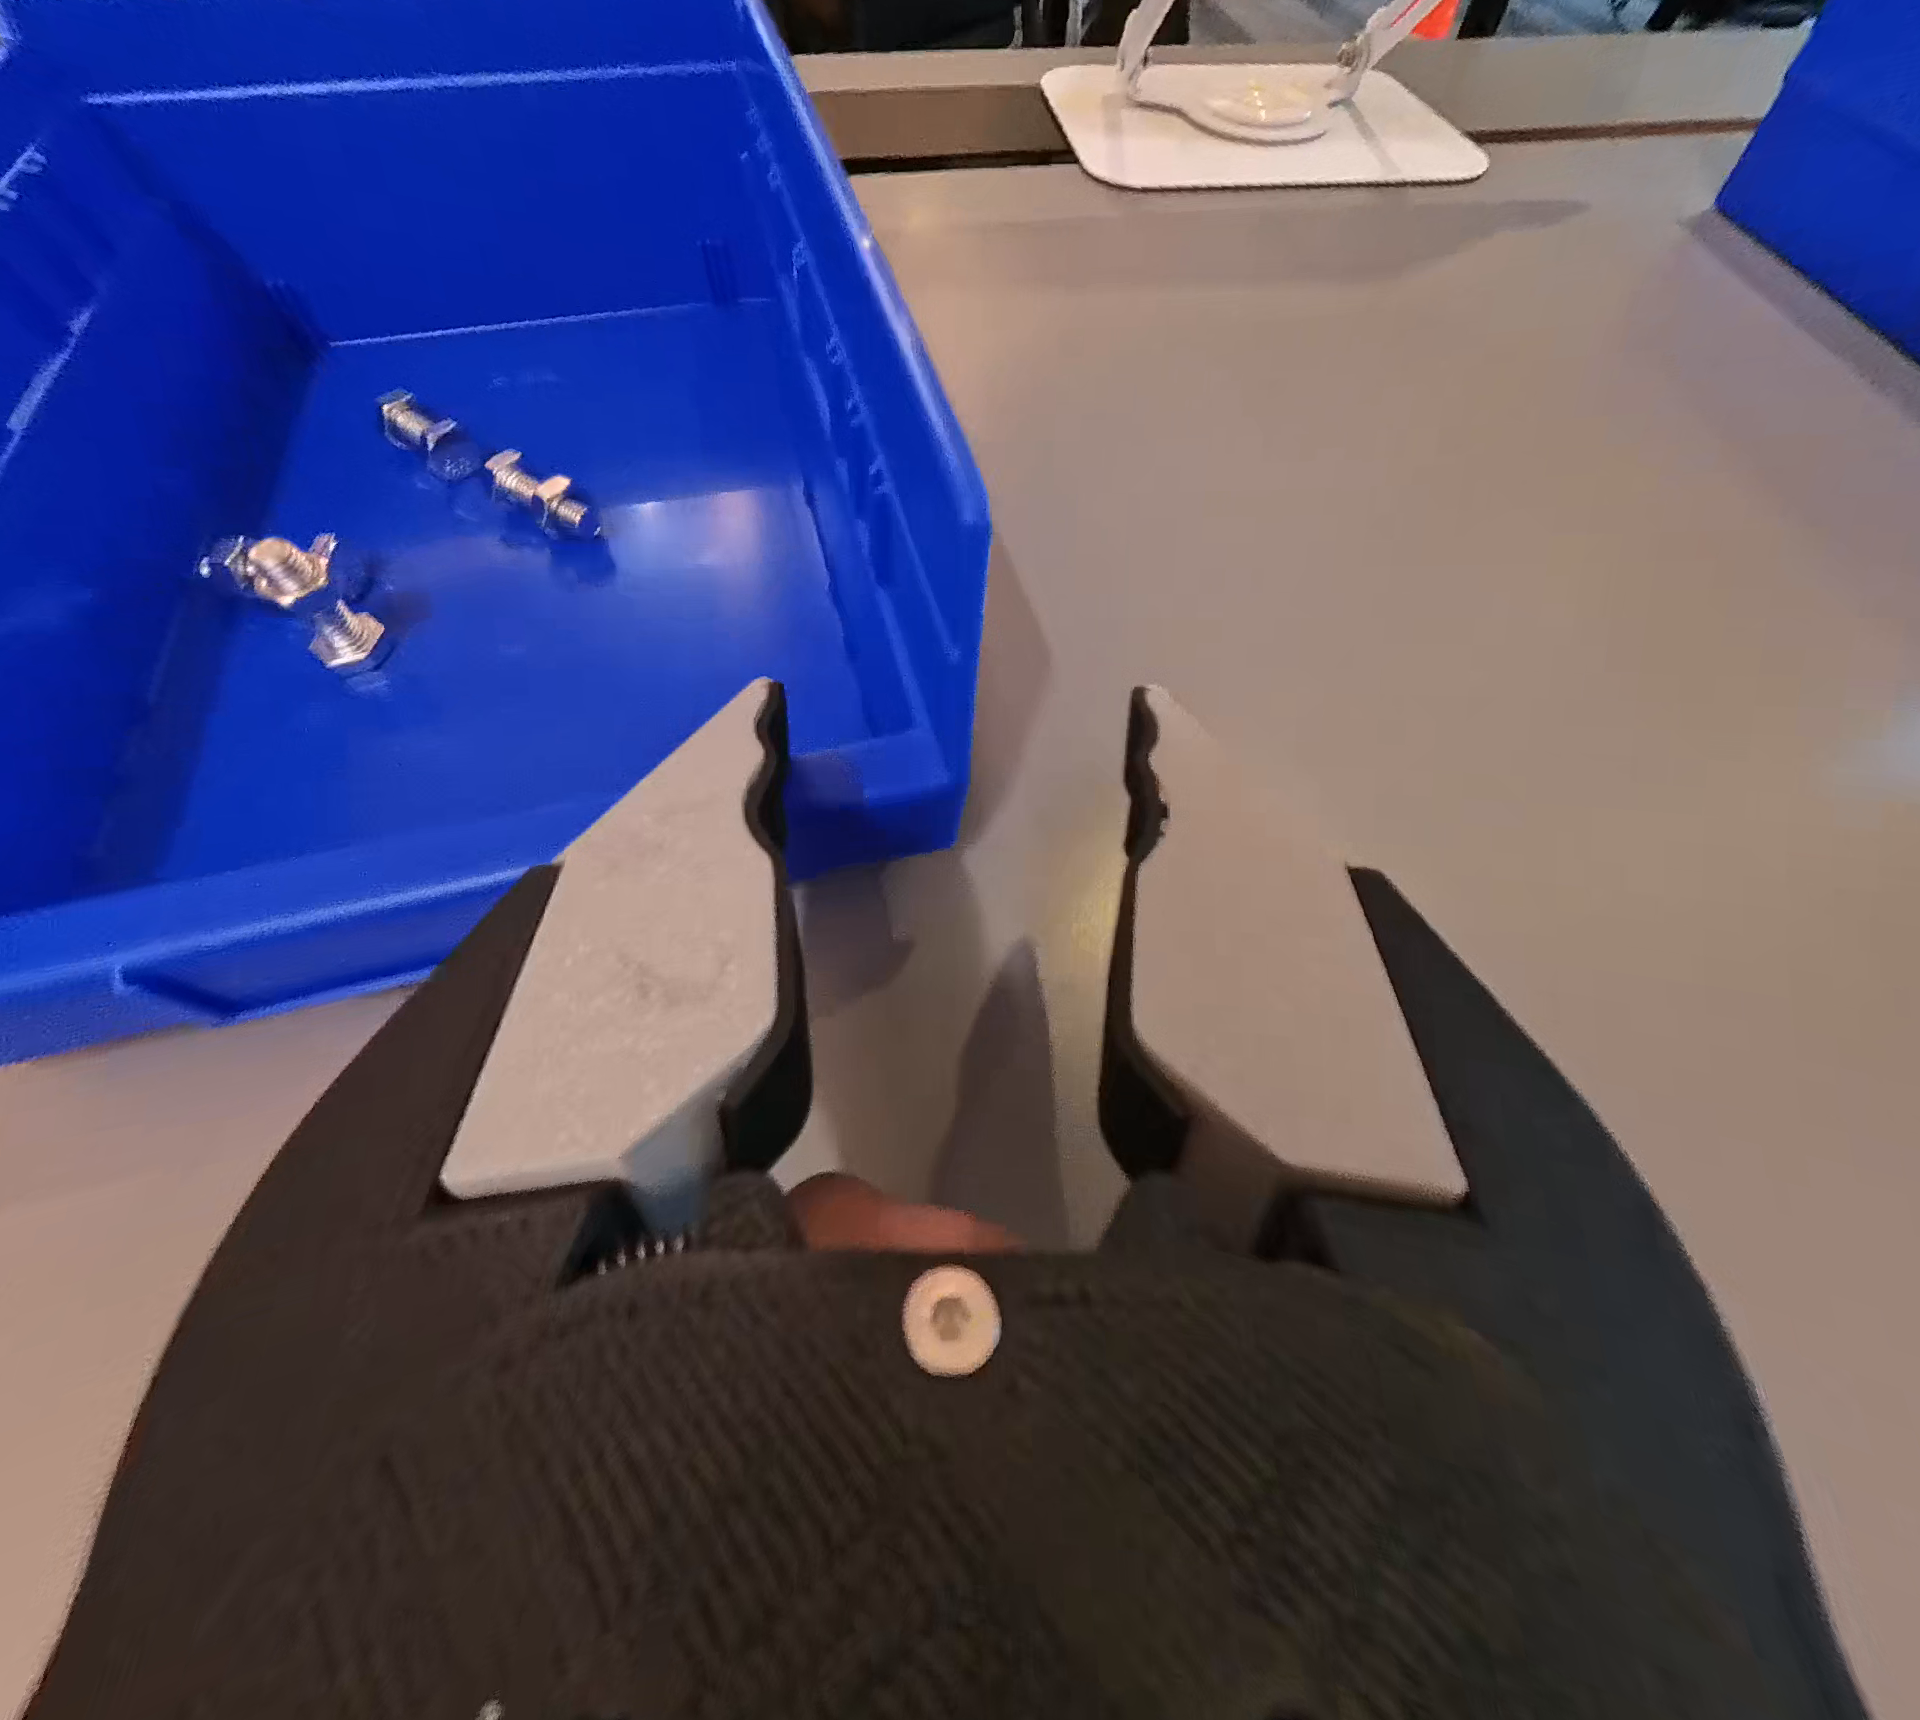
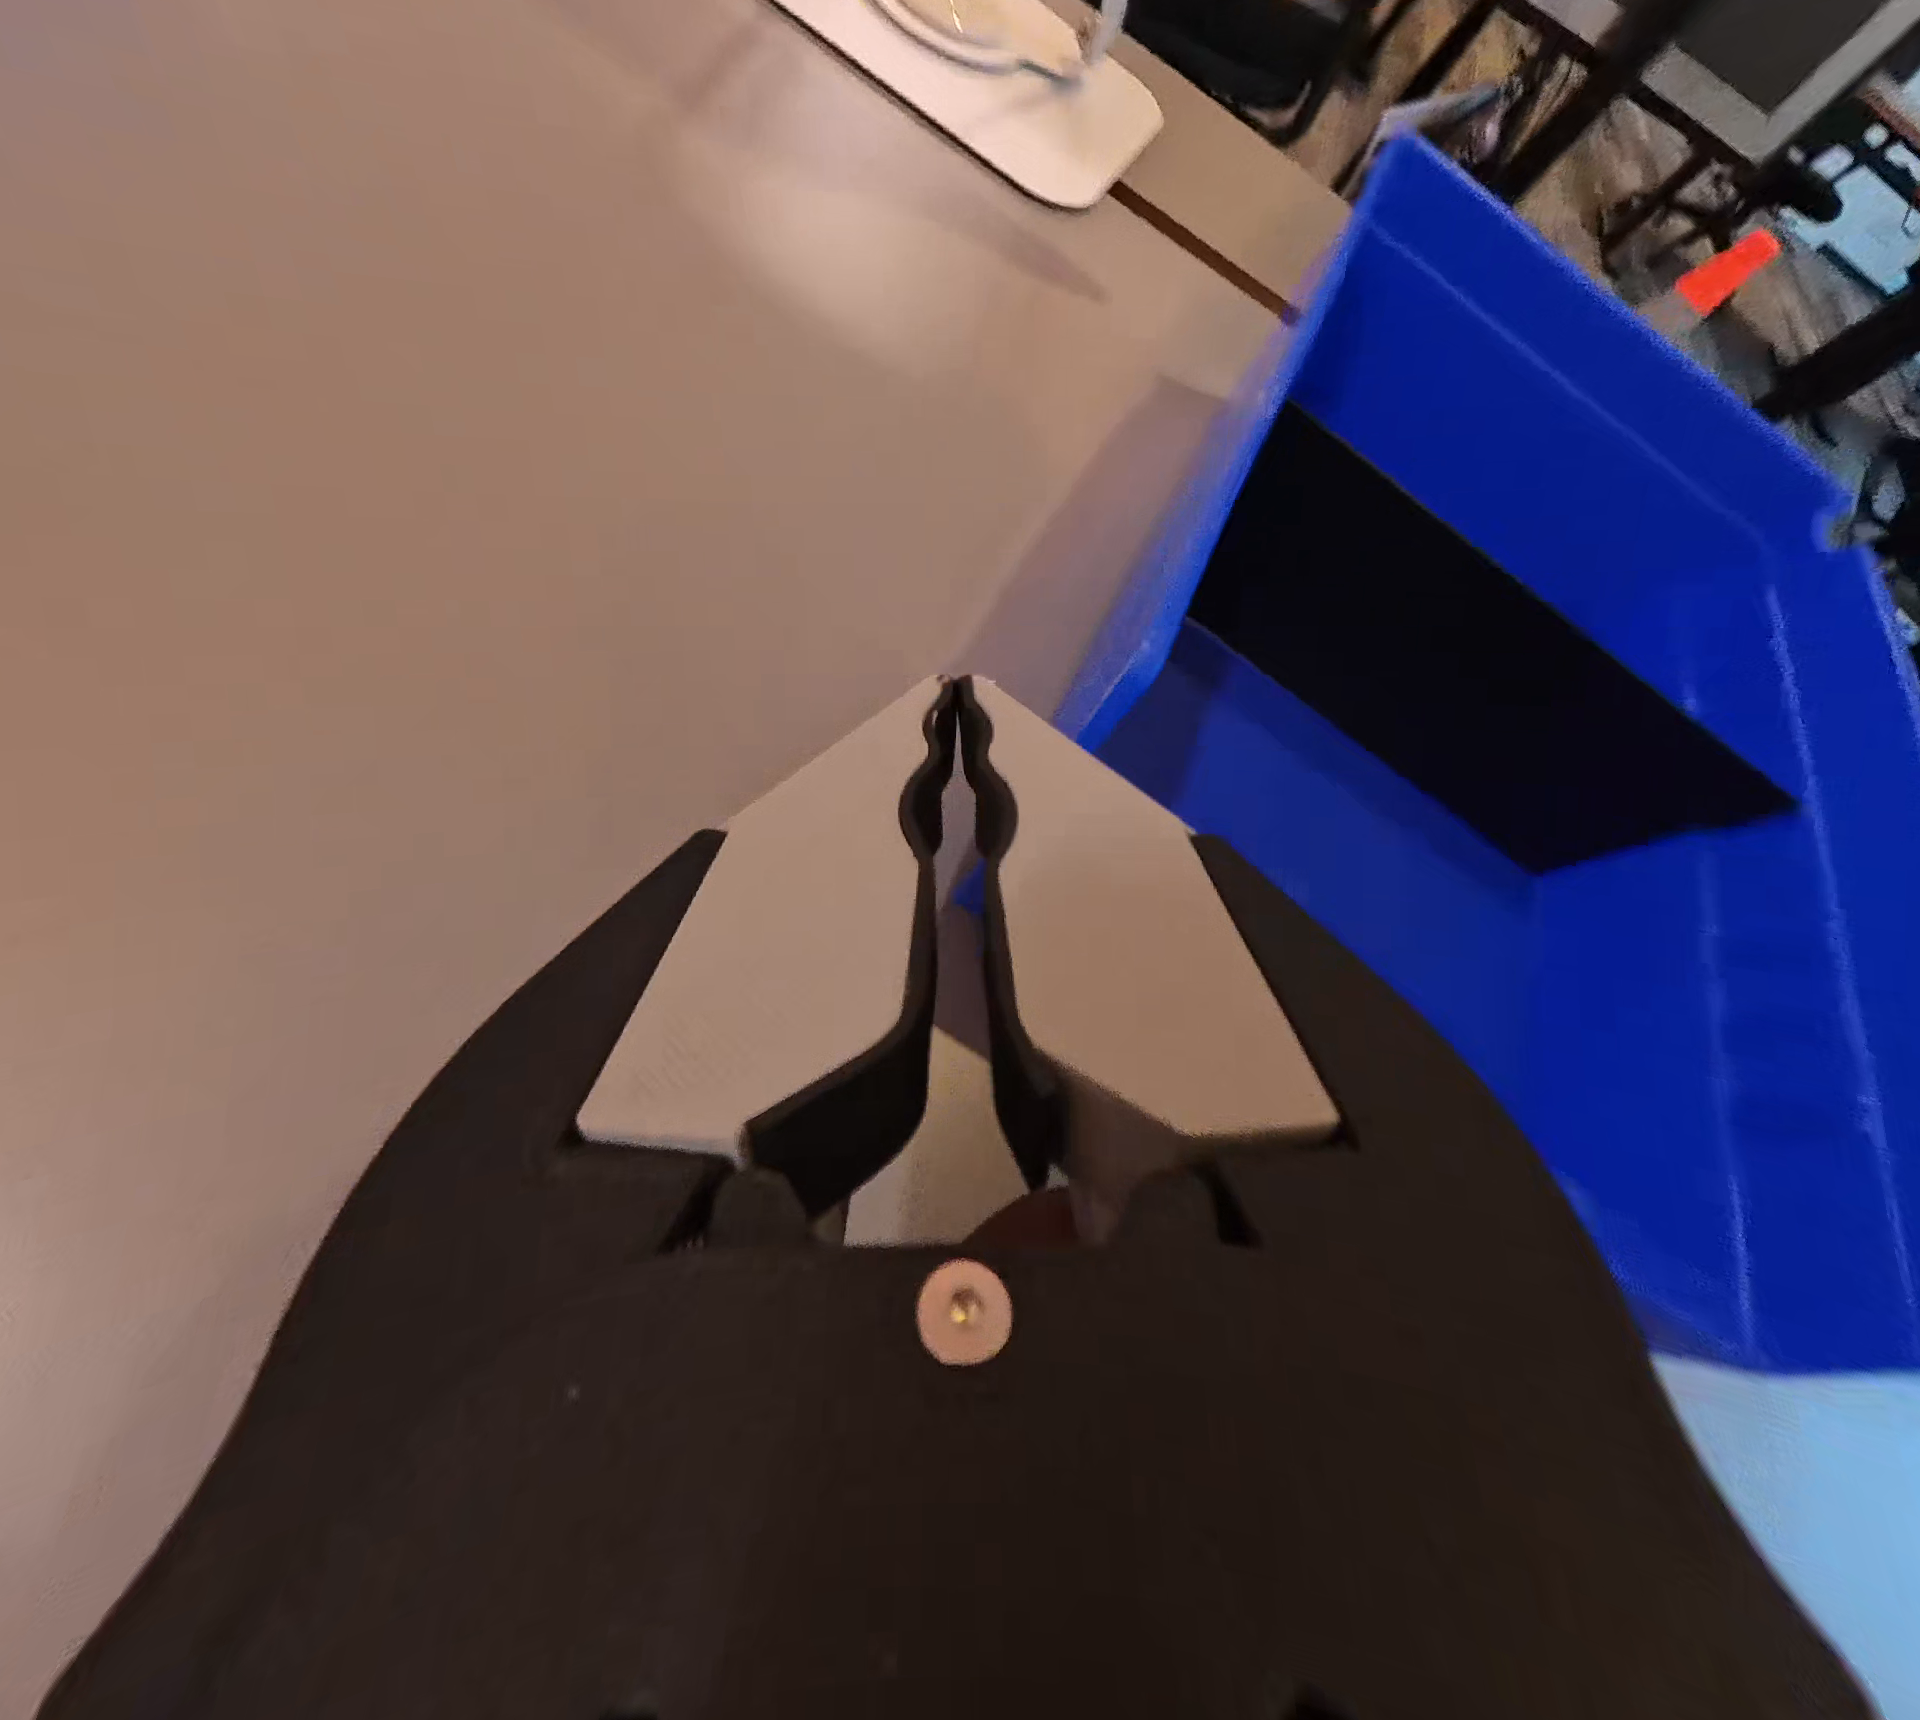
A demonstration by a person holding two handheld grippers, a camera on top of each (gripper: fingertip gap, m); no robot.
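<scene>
Left wrist view: the left tongs (image 1: 954, 694) are spread wide with nothing between them, above the grey tabletop (image 1: 1403, 527) at the near right corner of a blue bin (image 1: 894, 465).

That bin fills the left of the frame, and on its floor lie several small silver bolts with nuts (image 1: 540, 491), in the middle left, well apart from the tongs. A white stand (image 1: 1262, 127) rests on the tabletop at upper centre, and the edge of a second blue bin (image 1: 1839, 184) shows at the upper right. In the right wrist view the right tongs (image 2: 954, 683) are clenched tip to tip with nothing seen between them, at lower centre over the tabletop, just beside the second blue bin with its dark divider (image 2: 1455, 631) at the right of the frame.
</scene>
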